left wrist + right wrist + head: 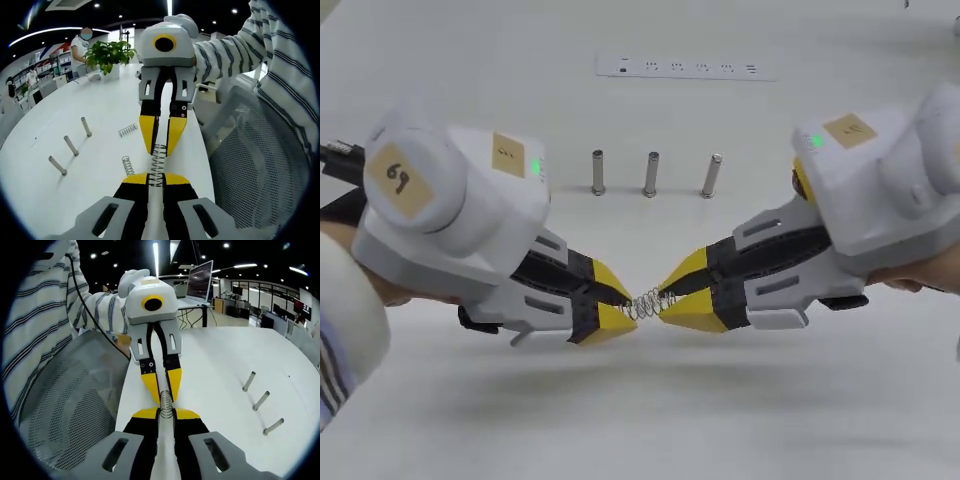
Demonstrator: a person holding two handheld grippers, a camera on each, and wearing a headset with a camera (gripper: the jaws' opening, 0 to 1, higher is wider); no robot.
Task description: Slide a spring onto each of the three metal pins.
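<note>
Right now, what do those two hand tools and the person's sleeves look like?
Both the left gripper and the right gripper have rounded white bodies, black middles, yellow wedge-shaped tips, a green light and tan handwritten stickers. A black cable runs from the left one. The sleeve is white with dark stripes.

Left pin (598, 172), middle pin (651, 174), right pin (711, 176) — silvery, upright, evenly spaced in a row at upper centre of the head view, all bare. First spring (643, 303) at lower centre, roughly level, pinched at its ends between left gripper (618, 312) and right gripper (668, 297). In the left gripper view, second spring (127, 130) and third spring (128, 165) — lying flat left of centre, apart from each other, near the pins.
</note>
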